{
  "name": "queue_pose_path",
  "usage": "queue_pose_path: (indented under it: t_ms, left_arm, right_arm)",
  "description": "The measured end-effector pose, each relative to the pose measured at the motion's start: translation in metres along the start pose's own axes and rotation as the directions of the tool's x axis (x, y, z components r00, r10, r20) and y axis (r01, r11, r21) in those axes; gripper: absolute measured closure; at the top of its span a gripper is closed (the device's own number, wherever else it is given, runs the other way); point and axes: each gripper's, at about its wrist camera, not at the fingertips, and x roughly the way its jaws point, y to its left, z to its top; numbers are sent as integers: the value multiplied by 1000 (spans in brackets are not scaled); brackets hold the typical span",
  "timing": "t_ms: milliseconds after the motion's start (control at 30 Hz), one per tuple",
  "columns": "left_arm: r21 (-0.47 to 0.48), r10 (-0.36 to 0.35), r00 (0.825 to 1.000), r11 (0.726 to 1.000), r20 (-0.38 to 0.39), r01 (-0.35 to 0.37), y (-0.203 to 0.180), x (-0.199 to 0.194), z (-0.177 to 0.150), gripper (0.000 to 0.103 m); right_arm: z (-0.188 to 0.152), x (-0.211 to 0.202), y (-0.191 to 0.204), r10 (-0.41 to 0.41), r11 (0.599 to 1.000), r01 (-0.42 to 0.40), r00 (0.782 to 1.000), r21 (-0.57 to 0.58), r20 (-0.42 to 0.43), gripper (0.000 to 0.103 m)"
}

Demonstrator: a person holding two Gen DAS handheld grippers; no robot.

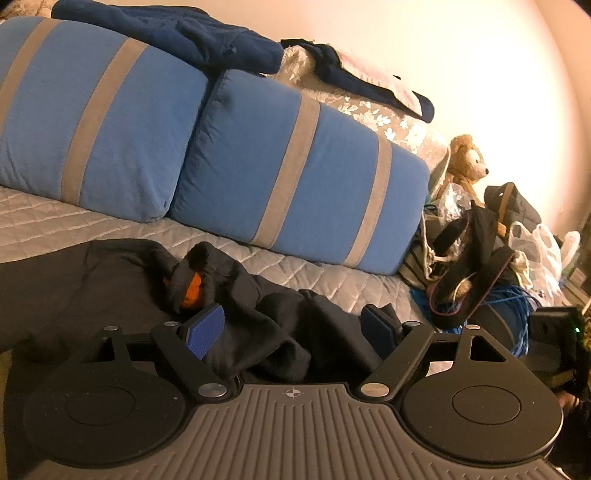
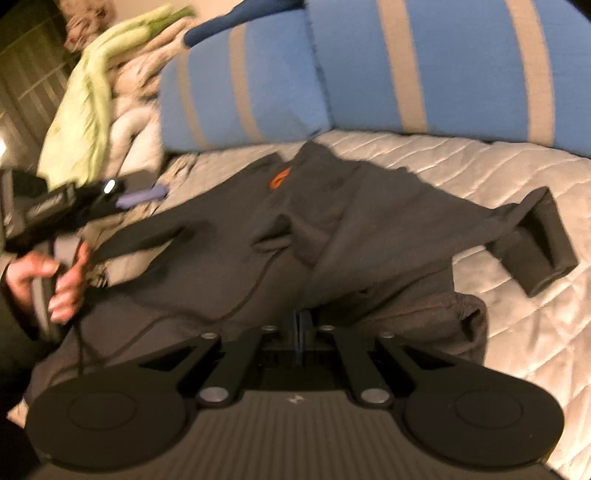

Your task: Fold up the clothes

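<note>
- The right gripper (image 2: pixel 300 326) has its jaws clenched on a fold of the dark sweatshirt (image 2: pixel 332 221), blue pads pressed flat together with cloth pinched between them.
- The left gripper (image 1: pixel 291 332) has its jaws spread wide; the ribbed blue pads (image 1: pixel 205 330) stand on either side of a rumpled heap of the same soft, matte garment.
- The sweatshirt lies crumpled on the bed (image 2: pixel 480 166), one sleeve thrown out to the side and ending in a thick, boxy cuff (image 2: pixel 546 243); a small orange mark (image 2: pixel 280 178) shows near the neck.
- The bed cover is pale grey, quilted in stitched diamonds.
- Behind stand plump blue cushions (image 1: pixel 295 177) with grey bands, navy clothes (image 1: pixel 166 33) draped on top.
- A hand (image 2: pixel 55 280) grips the left tool's handle.
- A fuzzy tan teddy bear (image 1: pixel 467 158) sits above tangled bags and cables.
</note>
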Motion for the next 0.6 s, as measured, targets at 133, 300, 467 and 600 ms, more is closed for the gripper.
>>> queue_pose_path:
  t_ms: [133, 300, 467, 600]
  left_arm:
    - [0, -1, 1000, 1000, 4, 1, 0, -1, 0, 21]
    - [2, -7, 1000, 1000, 6, 7, 0, -1, -1, 21]
    - [5, -15, 1000, 1000, 17, 15, -2, -3, -1, 21]
    - [5, -21, 1000, 1000, 8, 21, -2, -1, 0, 21]
  right_arm:
    - [-2, -9, 1, -33, 999, 33, 999, -30, -1, 53]
    - [9, -36, -24, -119, 993, 117, 989, 27, 83, 44]
    - [20, -43, -69, -250, 955, 222, 960, 198, 129, 45]
    - [30, -35, -105, -299, 912, 238, 943, 334, 143, 45]
